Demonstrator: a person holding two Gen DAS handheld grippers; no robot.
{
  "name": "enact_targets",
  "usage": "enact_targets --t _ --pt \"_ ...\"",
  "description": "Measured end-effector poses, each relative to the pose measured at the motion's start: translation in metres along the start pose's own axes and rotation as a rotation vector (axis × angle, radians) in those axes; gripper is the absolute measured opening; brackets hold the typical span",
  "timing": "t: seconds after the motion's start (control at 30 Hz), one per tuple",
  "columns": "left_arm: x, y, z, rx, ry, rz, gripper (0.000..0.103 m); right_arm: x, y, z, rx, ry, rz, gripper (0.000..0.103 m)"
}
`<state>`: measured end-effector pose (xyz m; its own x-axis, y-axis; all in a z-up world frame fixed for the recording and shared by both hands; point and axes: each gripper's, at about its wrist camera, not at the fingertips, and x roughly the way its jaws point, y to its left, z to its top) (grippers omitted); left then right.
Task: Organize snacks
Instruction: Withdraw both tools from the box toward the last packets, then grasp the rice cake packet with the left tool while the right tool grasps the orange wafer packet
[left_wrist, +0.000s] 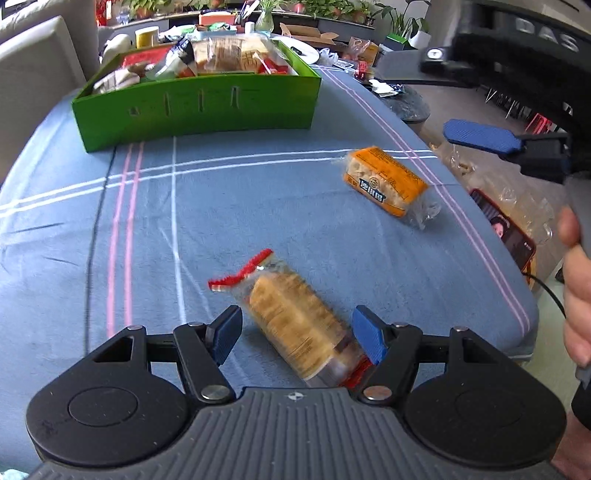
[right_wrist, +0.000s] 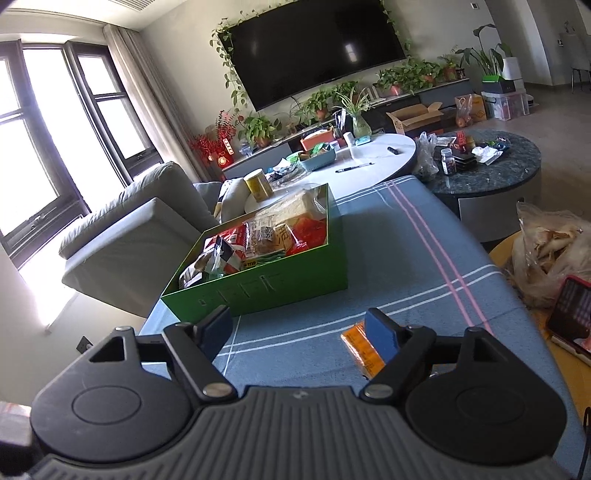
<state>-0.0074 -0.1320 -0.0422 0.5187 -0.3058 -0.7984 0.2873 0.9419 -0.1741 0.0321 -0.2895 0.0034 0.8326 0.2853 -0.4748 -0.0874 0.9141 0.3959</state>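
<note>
Toward the bench's far left corner stands the green box (left_wrist: 199, 107), already piled with snacks. At the near edge the left gripper (left_wrist: 295, 338) is spread around a clear cracker pack (left_wrist: 295, 321), pads not pressing; light, crinkly and brittle, it looks best pinched across its middle. Toward the right edge an orange pack (left_wrist: 388, 181) lies below the right gripper (right_wrist: 301, 336), also spread and empty; nothing blocks the way.

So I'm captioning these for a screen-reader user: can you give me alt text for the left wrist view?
The left gripper, jaws open, straddles a clear cracker packet with red ends lying on a blue striped tablecloth. An orange snack packet lies farther right, and a green box full of snacks stands at the back.
</note>
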Motion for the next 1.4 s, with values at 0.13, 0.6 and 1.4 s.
enact_targets --t 0.13,0.6,1.4 --pt "0.008 -0.005 0.002 0.034 -0.004 0.004 0.065 0.005 -0.011 -0.001 -0.001 0.000 -0.036 0.086" --pt "-0.005 0.021 0.008 0.045 -0.074 0.089 0.060 0.059 -0.034 -0.019 -0.057 0.150 -0.206 0.086" --pt "0.004 0.019 -0.006 0.118 -0.071 0.072 0.047 0.063 -0.009 -0.036 0.013 0.234 -0.158 0.086"
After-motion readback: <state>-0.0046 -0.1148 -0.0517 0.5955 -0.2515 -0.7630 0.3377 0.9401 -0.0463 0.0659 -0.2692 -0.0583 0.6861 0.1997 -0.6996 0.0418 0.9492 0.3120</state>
